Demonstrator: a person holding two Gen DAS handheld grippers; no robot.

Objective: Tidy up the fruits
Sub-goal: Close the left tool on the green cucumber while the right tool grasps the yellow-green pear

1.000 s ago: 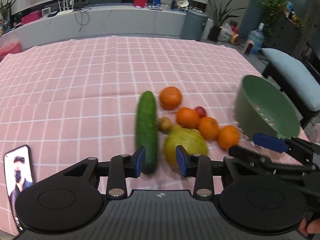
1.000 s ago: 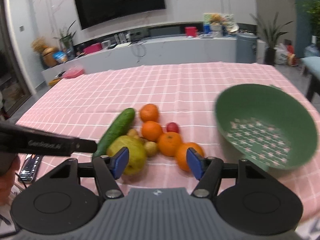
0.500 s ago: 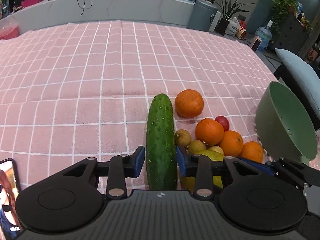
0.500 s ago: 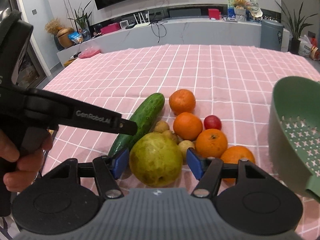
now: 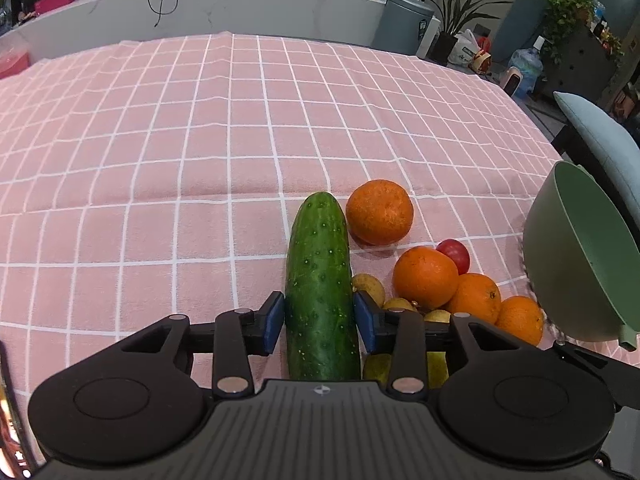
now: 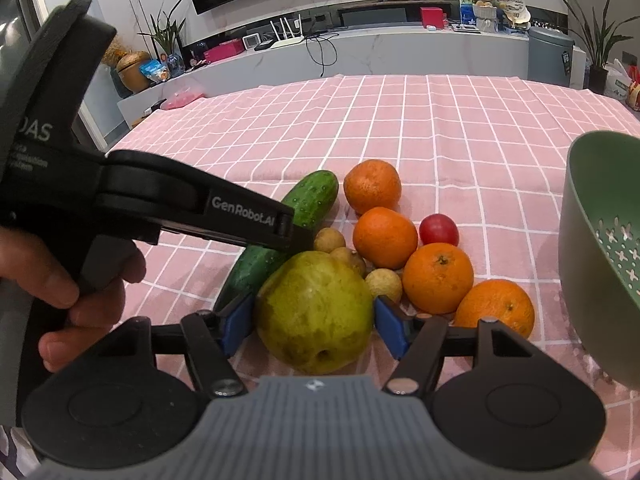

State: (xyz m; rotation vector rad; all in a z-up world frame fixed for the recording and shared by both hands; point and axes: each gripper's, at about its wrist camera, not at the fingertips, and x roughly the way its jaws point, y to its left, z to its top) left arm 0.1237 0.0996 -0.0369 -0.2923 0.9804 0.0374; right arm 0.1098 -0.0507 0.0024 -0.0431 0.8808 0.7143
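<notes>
The long green cucumber [image 5: 320, 292] is straddled by the opening left claw [image 5: 319, 322], pads just beside its skin. The large yellow-green pear [image 6: 314, 312] is bracketed, ungripped, by the right claw [image 6: 314, 326]. Four oranges are clustered at two o'clock.

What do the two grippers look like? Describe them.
Both are black plastic, with two round discs beside a ribbed grey centre, silver screws and blue pads on the fingers. The left gripper, seen from the right wrist, reads "GenRobot.AI" in white. A bare hand holds its handle; no sleeve shows.
</notes>
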